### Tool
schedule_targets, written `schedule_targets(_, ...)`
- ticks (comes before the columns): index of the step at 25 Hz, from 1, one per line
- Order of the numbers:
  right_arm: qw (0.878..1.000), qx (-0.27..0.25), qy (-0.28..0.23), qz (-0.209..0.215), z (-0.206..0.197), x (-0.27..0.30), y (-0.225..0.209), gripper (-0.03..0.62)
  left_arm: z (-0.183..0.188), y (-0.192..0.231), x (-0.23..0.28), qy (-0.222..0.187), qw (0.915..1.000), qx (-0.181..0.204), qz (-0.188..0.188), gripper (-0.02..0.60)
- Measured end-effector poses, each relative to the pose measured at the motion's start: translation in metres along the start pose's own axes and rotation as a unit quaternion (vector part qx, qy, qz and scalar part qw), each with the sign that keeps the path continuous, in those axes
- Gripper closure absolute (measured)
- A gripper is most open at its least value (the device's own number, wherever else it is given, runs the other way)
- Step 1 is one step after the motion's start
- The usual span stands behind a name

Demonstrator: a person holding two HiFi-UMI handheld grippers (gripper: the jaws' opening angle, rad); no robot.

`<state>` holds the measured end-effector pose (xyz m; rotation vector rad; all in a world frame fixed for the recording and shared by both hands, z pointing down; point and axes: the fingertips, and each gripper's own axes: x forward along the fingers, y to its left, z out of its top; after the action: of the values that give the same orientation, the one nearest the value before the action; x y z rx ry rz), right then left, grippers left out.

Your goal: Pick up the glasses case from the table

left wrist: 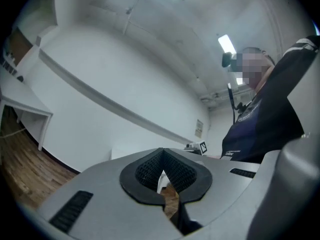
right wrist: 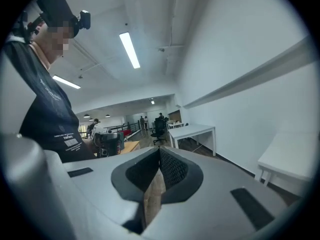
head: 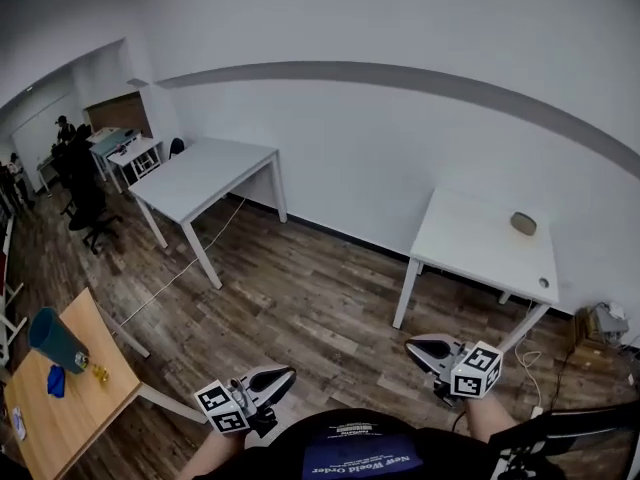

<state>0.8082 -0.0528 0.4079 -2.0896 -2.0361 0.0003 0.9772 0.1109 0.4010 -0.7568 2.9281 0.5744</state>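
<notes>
Glasses case (head: 523, 223) lies on the white table (head: 470, 243), well ahead of your right gripper (head: 416, 346), whose jaws are pressed together and empty. Your left gripper (head: 283, 374) is also closed, holding nothing.

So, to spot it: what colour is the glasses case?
The glasses case is greyish; head view.

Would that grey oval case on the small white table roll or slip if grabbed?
The grey oval case lies low and flat, so it probably won't roll. Its rounded outline might slip when squeezed. Being small, it's likely light.
</notes>
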Motion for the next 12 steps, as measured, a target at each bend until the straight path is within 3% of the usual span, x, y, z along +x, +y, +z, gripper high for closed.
schedule_targets(6, 0.999, 0.017, -0.013, 0.041, 0.007, 0.006, -0.090, 0.591, 0.011, 0.036, 0.082, -0.020, 0.9988, -0.005, 0.044, 0.578)
schedule_targets(12, 0.998, 0.030, -0.025, 0.043, 0.007, 0.008, -0.145, 0.591, 0.016, 0.069, 0.127, 0.010, 0.9985, 0.004, 0.054, 0.578)
